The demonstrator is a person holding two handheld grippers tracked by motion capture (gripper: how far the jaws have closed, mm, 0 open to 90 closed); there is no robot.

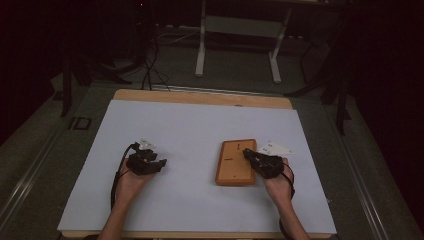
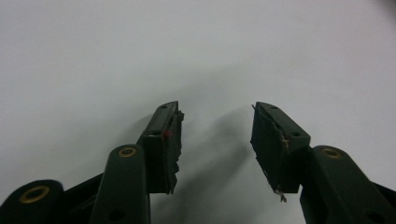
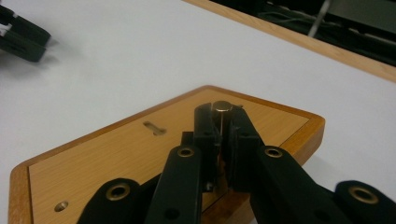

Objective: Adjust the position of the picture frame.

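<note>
Table (image 1: 150, 120): white sheet over a wooden top, whose bare edge shows along the far side at 12 o'clock in the high view.
Left hand (image 1: 131, 181): comes in from the bottom at about 7 o'clock, palm around the gripper's black body.
Left gripper (image 1: 159, 164): rests low over the white sheet, well apart from the board, pointing toward 2 o'clock; a grey three-cornered plate (image 1: 146, 144) sits on its far side.
Left gripper jaws: spread wide in the left gripper view (image 2: 215, 126), with bare white surface between the two worn pads (image 2: 170, 144) and their shadows just beneath.
Board (image 1: 236, 161): flat wooden rectangle with a darker rim, lying right of the table's middle, long side running toward 12 o'clock; a keyhole slot (image 3: 153, 128) is cut in its face.
Peg (image 3: 222, 108): small metal cylinder standing upright at the board's far right part.
Right gripper (image 3: 222, 116): pressed together on the peg, one jaw on either side; in the high view its tip (image 1: 247, 152) lies over the board's right edge, pointing toward 10 o'clock.
Right hand (image 1: 278, 182): enters from about 5 o'clock, just beside the board's near right corner.
</note>
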